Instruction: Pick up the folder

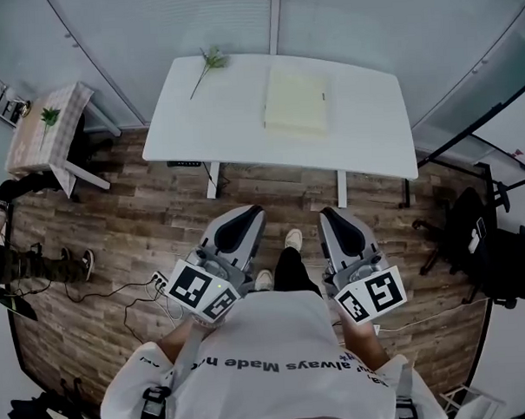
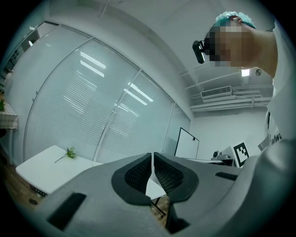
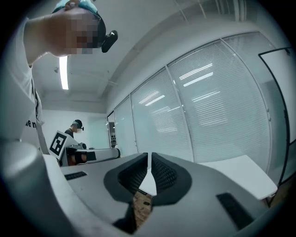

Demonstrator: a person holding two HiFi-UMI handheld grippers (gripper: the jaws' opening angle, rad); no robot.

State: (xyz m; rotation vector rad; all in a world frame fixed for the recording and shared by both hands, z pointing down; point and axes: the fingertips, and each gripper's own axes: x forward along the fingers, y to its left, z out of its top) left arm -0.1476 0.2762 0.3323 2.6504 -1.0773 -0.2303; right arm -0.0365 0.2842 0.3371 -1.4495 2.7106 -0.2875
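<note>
Head view barely shows the jaws; left gripper (image 1: pixel 246 214) and right gripper (image 1: pixel 330 214) are clenched empty, short of the table (image 1: pixel 232 119) bearing the folder (image 1: pixel 296 101), over wood floor (image 1: pixel 141 220).

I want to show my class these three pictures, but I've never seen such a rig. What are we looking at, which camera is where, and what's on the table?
There is no robot: a person is holding a two-jaw tool in each hand, the left gripper and the right gripper. The top-down picture comes from a camera on the person's head; the other two come from cameras riding on each gripper, looking along its jaws. Ahead, a white table carries a pale yellow folder and a green sprig. Both grippers are shut, holding nothing.
</note>
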